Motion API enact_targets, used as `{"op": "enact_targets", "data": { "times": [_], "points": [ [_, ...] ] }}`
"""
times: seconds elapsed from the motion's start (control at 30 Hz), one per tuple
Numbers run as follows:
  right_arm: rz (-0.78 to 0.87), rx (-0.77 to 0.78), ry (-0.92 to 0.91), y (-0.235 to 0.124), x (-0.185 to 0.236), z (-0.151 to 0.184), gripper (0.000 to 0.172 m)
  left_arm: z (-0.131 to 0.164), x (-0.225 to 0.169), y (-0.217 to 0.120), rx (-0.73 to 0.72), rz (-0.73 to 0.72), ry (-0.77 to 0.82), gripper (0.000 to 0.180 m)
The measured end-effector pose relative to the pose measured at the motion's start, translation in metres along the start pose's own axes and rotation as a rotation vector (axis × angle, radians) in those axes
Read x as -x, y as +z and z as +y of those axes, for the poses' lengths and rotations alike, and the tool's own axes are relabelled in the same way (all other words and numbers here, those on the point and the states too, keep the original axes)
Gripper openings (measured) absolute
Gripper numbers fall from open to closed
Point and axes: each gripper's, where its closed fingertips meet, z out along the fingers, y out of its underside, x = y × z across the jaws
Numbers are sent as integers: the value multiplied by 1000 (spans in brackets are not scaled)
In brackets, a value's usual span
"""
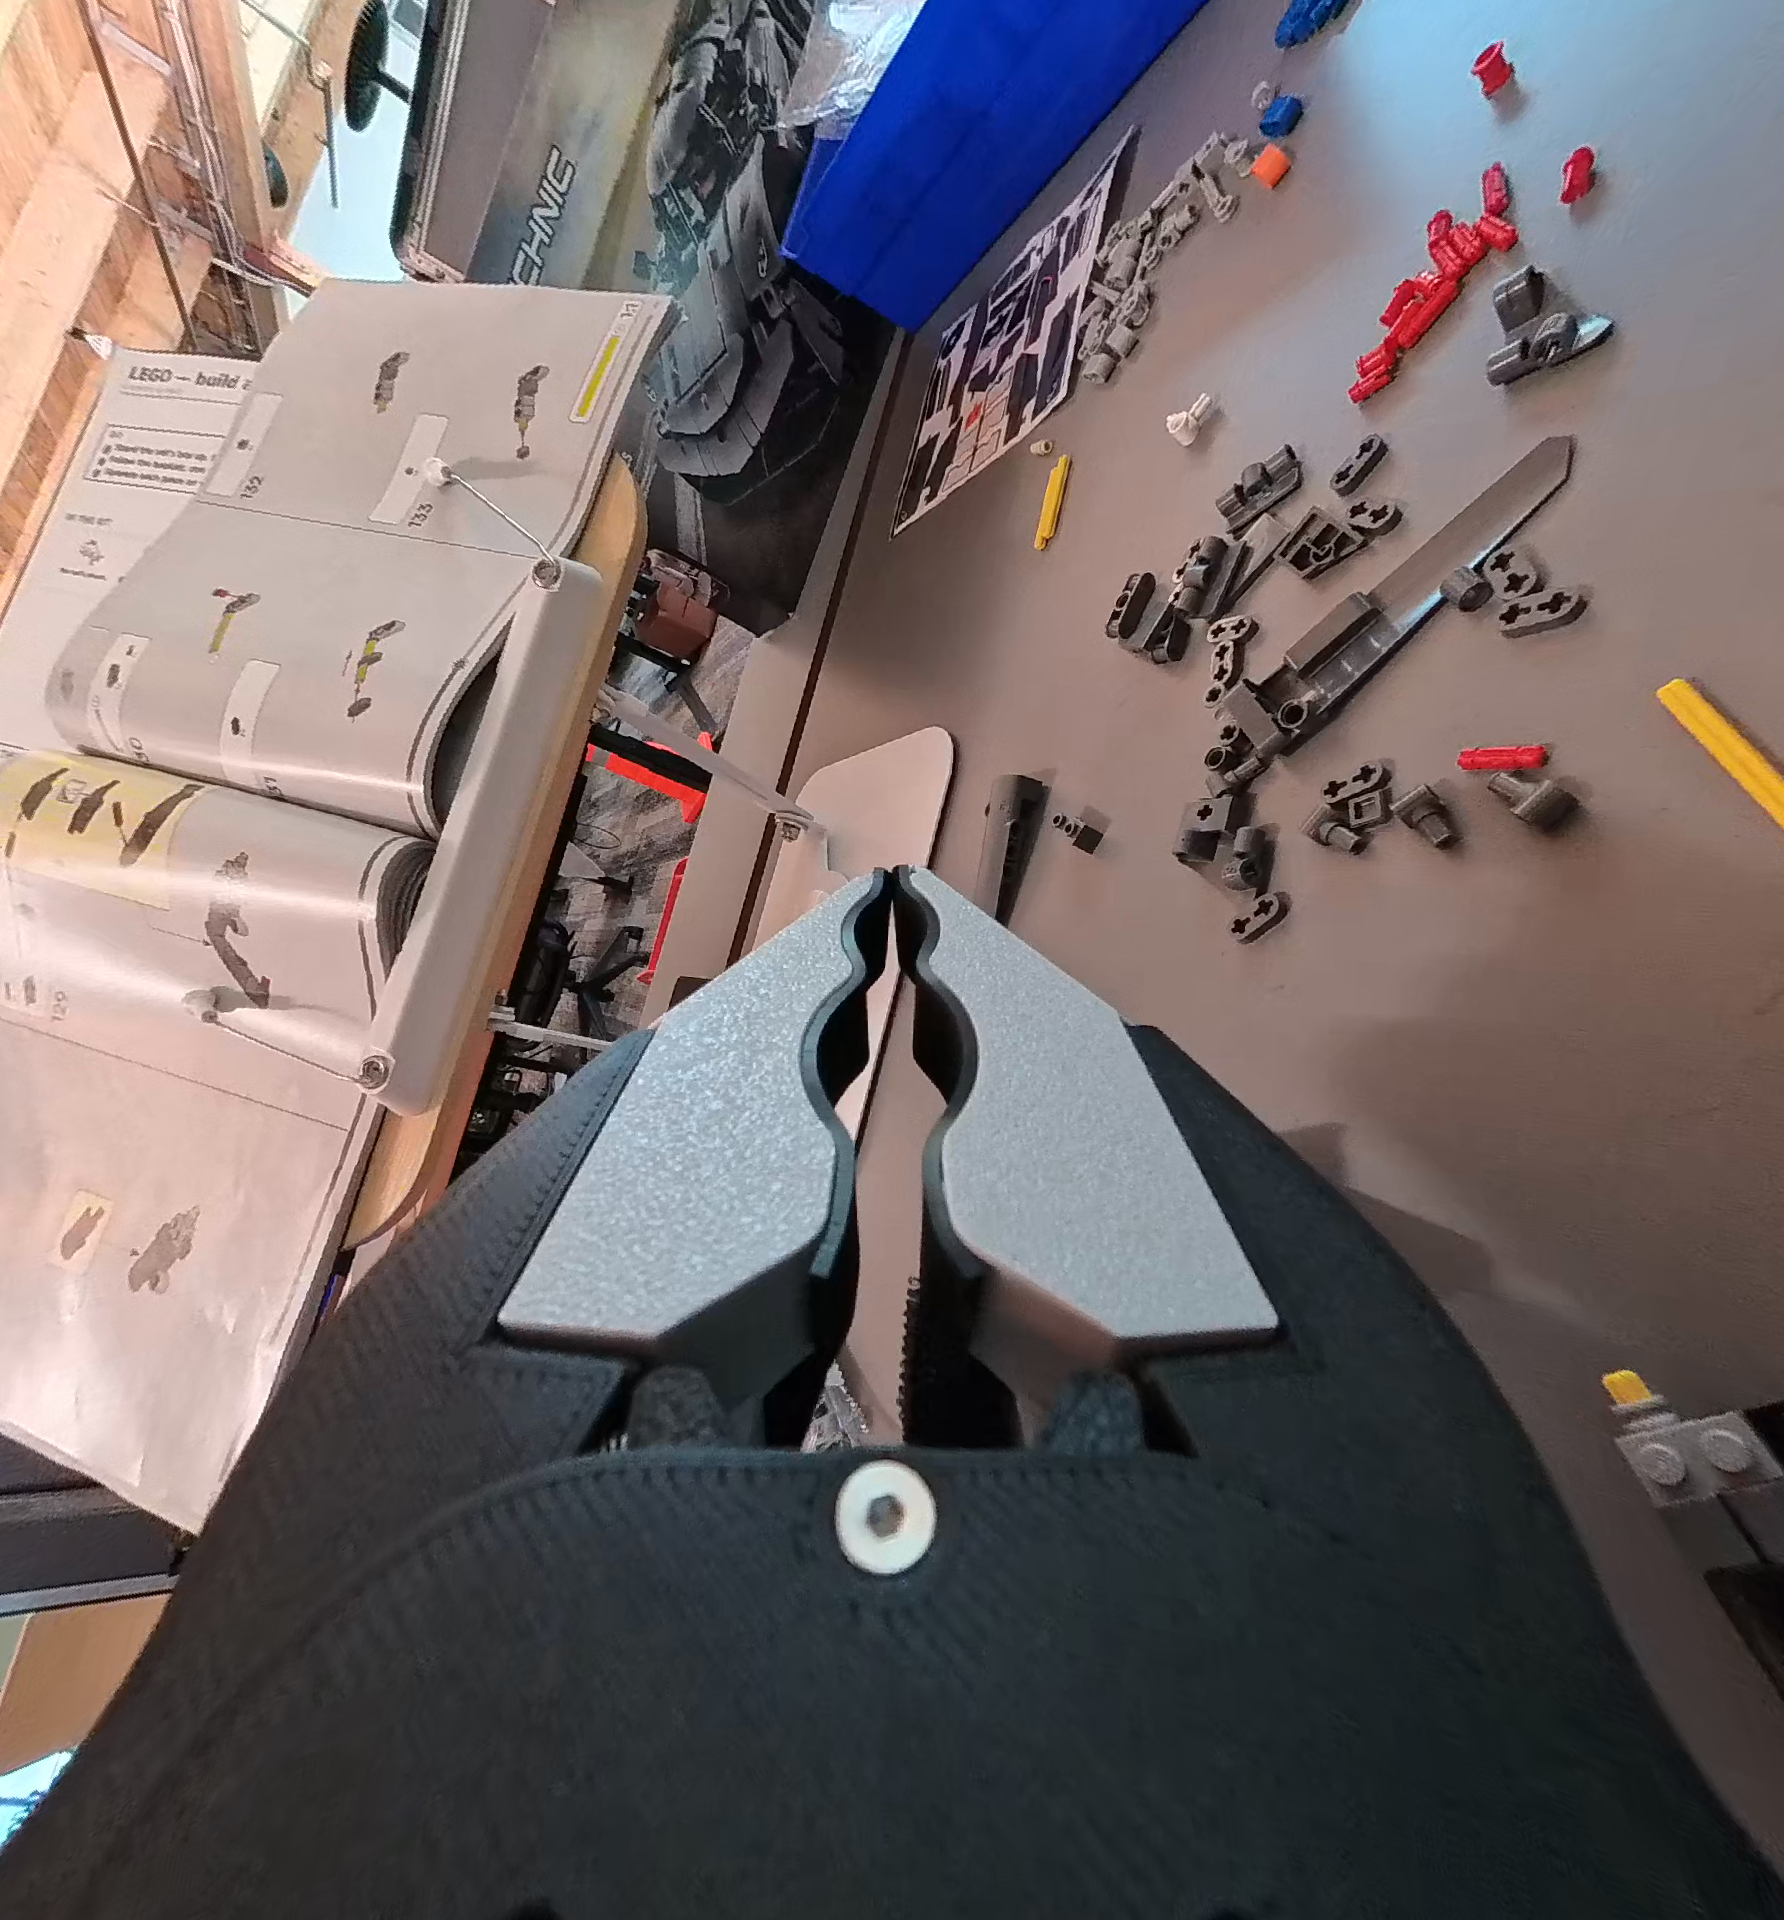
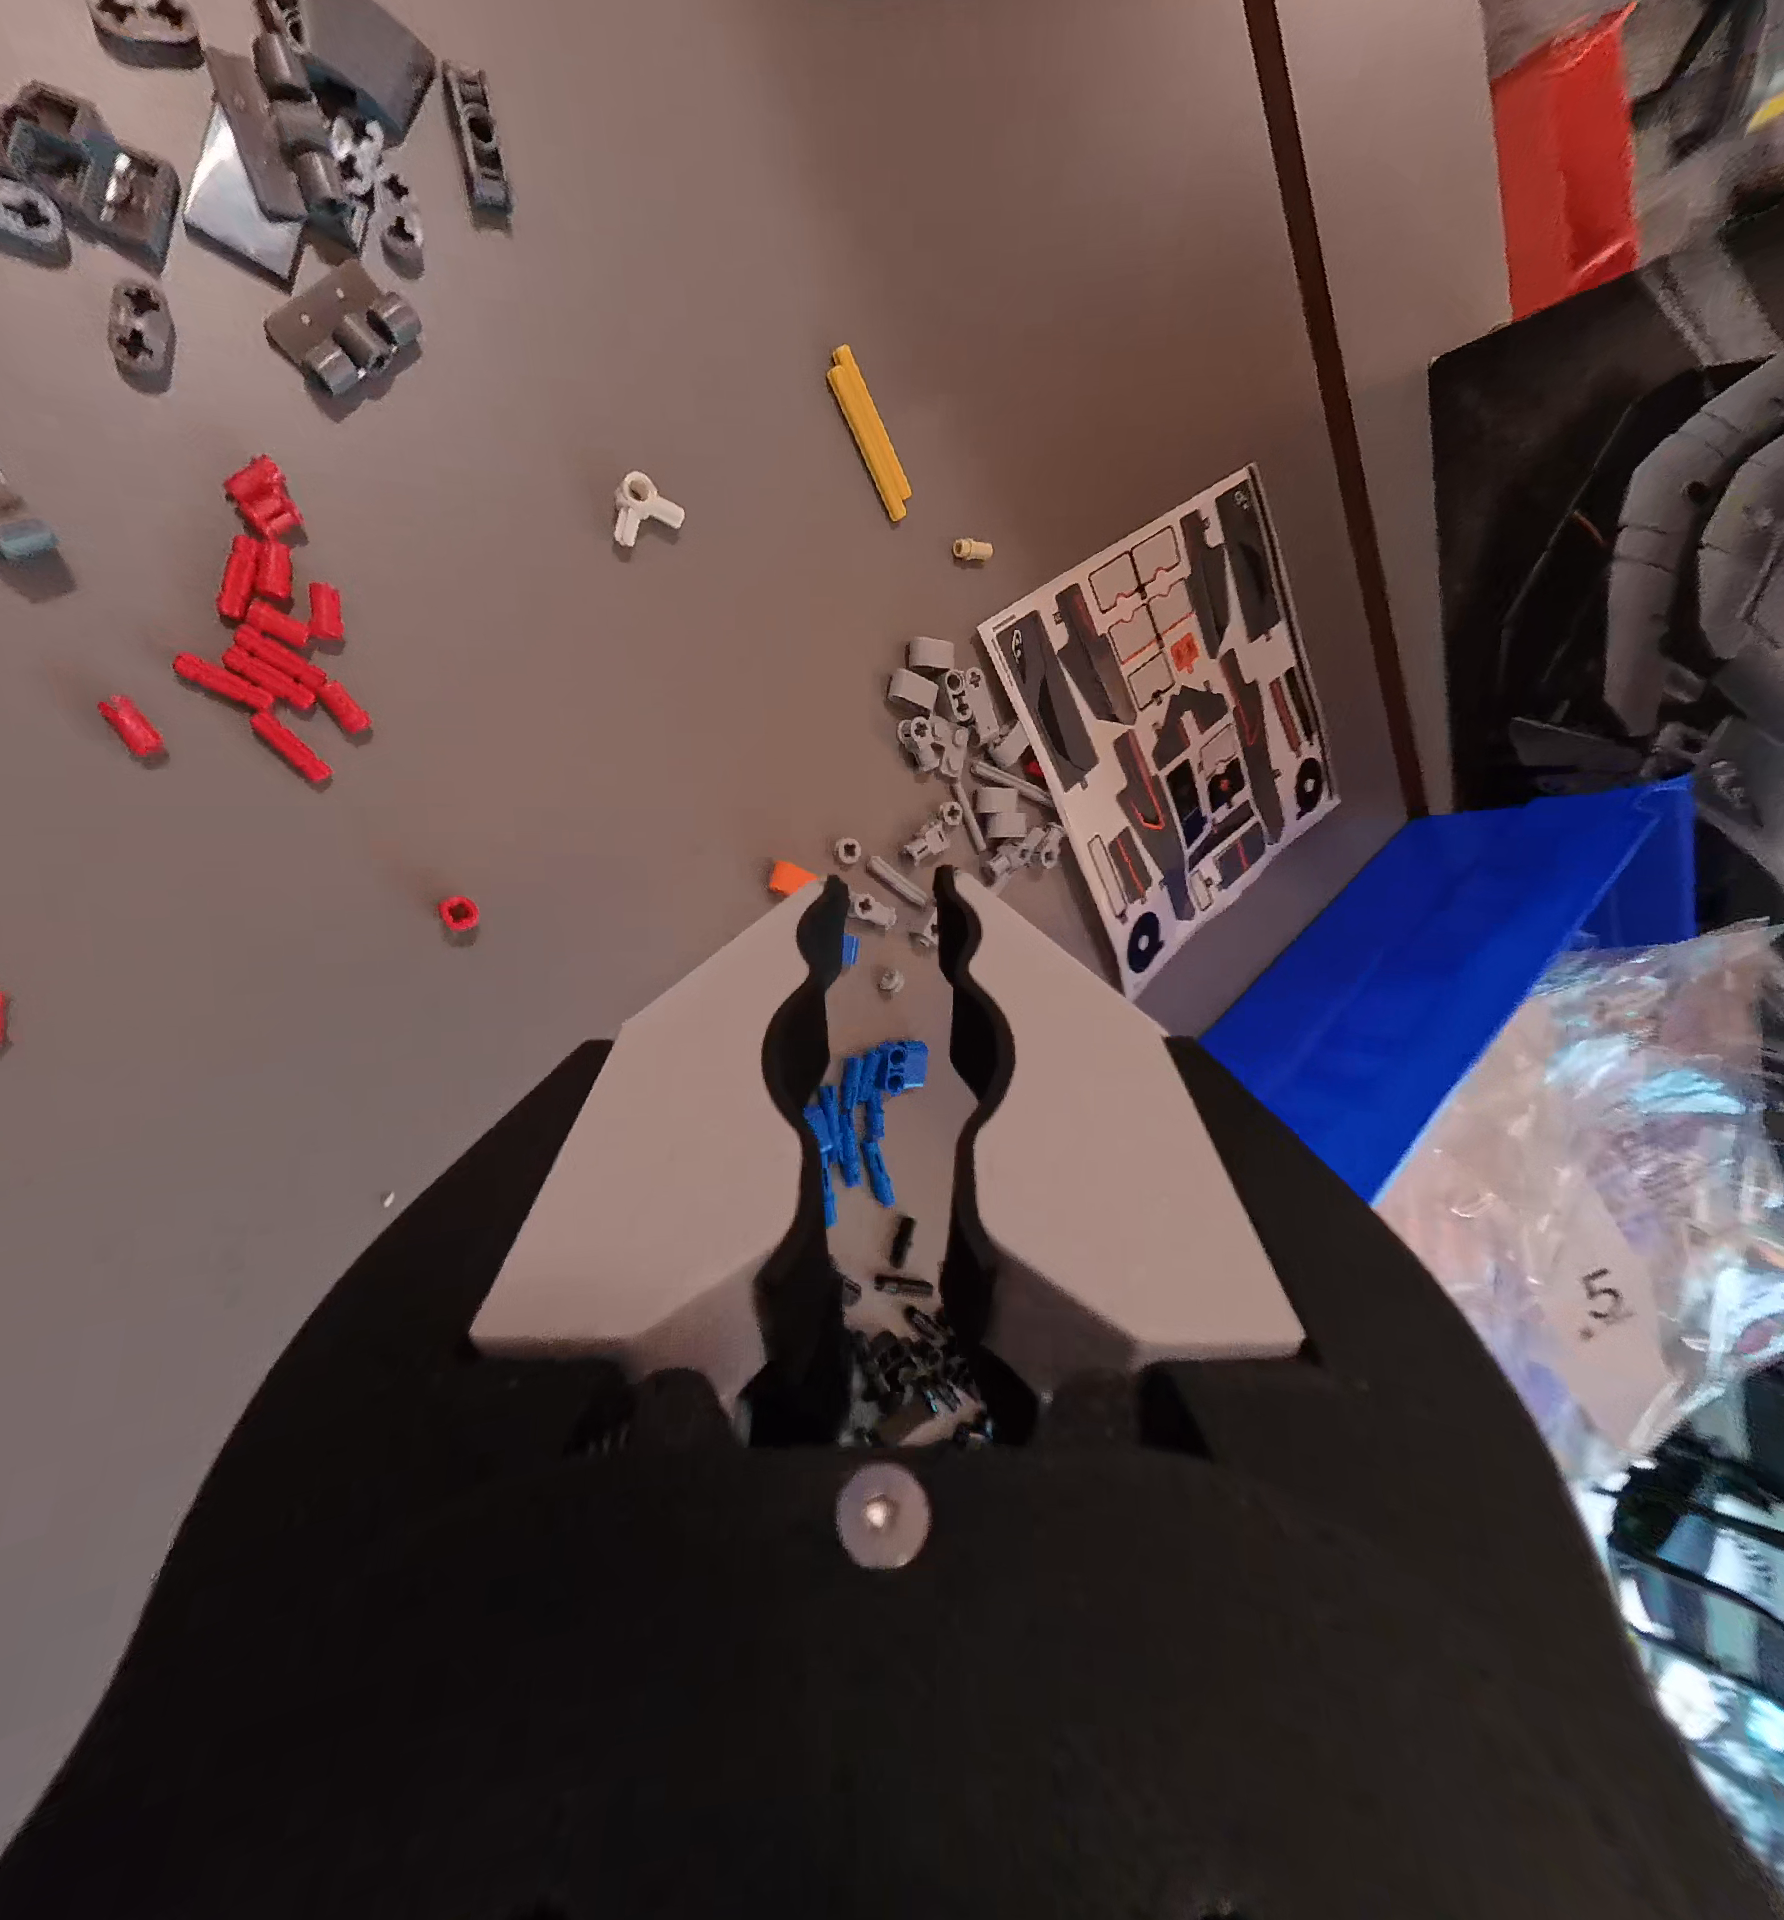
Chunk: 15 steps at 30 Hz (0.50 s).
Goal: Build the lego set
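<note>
Currently the left gripper (image 1: pixel 893 873) has its fingertips together with nothing between them. It hovers at the table edge, over the pale foot (image 1: pixel 883 790) of the stand that holds the open instruction booklet (image 1: pixel 275 665). A dark grey beam (image 1: pixel 1007 842) lies just beside the tips at 2 o'clock, and loose dark grey connectors (image 1: pixel 1272 665) spread farther off in the same direction.

The right gripper (image 2: pixel 890 891) has its fingertips slightly apart and grips nothing; the table shows through the gap. It points down at light grey pins and connectors (image 2: pixel 971 769) at 12 to 1 o'clock. An orange piece (image 2: pixel 786 876) sits just outside the left tip. Blue pins (image 2: pixel 867 1112) lie lower between the fingers, at 6 o'clock. A sticker sheet (image 2: pixel 1168 727) rests at 2 o'clock, red pins (image 2: pixel 275 644) at 10 o'clock.

To pick one pin cleanly, a good approach would be to centre a single piece between the pads, clear of its neighbours. Both grippers tilt steeply toward the table.
</note>
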Motion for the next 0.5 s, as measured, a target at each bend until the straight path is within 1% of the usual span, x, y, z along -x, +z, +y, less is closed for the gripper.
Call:
{"op": "enact_targets", "data": {
  "times": [0.1,0.23,0.5],
  "points": [
    [-37,9,41,10,-9,-3,15,0,0,0,-1,-1,-2,0],
    [-108,37,9,34,-19,-6,20,1,0,0,1,0,2,0],
    [-226,113,-71,88,-30,3,16,5,3,0,4,1,-6,0]
  ]
}}
